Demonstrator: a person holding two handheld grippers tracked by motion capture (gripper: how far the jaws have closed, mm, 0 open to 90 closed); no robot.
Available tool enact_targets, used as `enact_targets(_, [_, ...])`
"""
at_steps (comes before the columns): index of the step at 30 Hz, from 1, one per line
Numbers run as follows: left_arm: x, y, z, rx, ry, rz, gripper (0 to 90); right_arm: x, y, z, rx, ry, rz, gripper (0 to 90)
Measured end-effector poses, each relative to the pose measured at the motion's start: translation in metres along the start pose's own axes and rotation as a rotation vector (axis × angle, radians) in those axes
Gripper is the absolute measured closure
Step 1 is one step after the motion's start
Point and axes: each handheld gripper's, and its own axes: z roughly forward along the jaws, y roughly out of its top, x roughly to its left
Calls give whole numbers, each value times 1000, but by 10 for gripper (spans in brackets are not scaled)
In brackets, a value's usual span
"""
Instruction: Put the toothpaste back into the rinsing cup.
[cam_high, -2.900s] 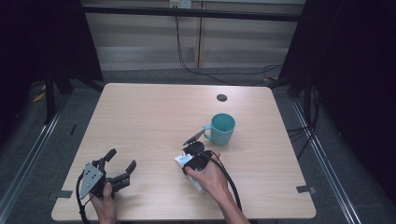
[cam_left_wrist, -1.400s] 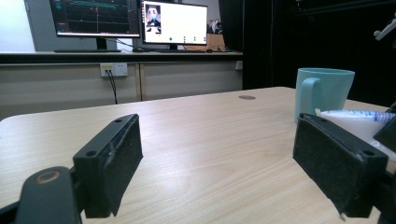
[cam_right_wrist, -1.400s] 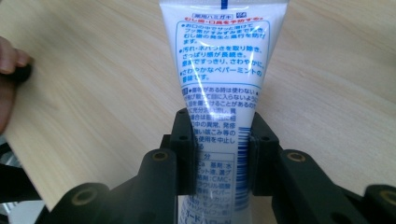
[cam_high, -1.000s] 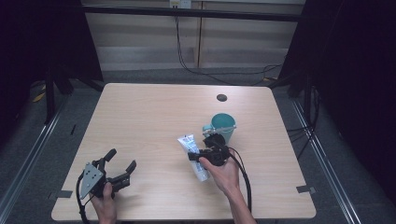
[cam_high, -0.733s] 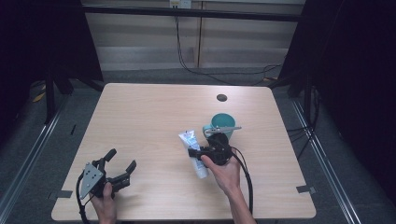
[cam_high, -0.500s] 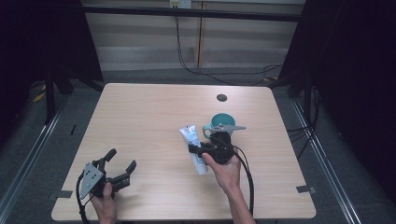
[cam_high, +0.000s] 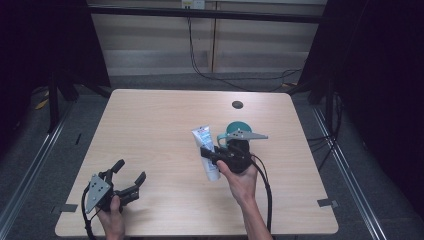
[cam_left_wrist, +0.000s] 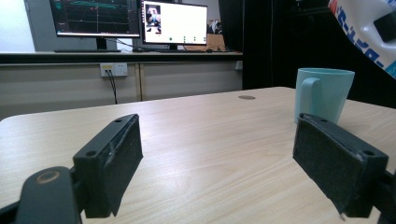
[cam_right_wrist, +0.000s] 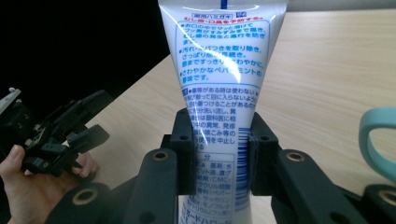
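the right gripper (cam_high: 212, 156), at centre frame of the high view, is clamped on a white toothpaste tube (cam_high: 206, 150), held above the table (cam_high: 150, 130) just left of the teal mug (cam_high: 235, 131). the left gripper (cam_high: 129, 176), lower left, gapes wide with nothing between its pads.
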Motion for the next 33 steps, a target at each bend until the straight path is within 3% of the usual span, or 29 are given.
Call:
enact_targets(17, [0,0,0,-5,1,-3,156,3,13,-7,-118,38,-39,698])
enact_targets(29, [0,0,0,-6,1,-3,156,2,21,-9,-156,39,-61,699])
enact_targets(33, [0,0,0,-5,1,-3,156,1,25,-9,-144,26,-59,698])
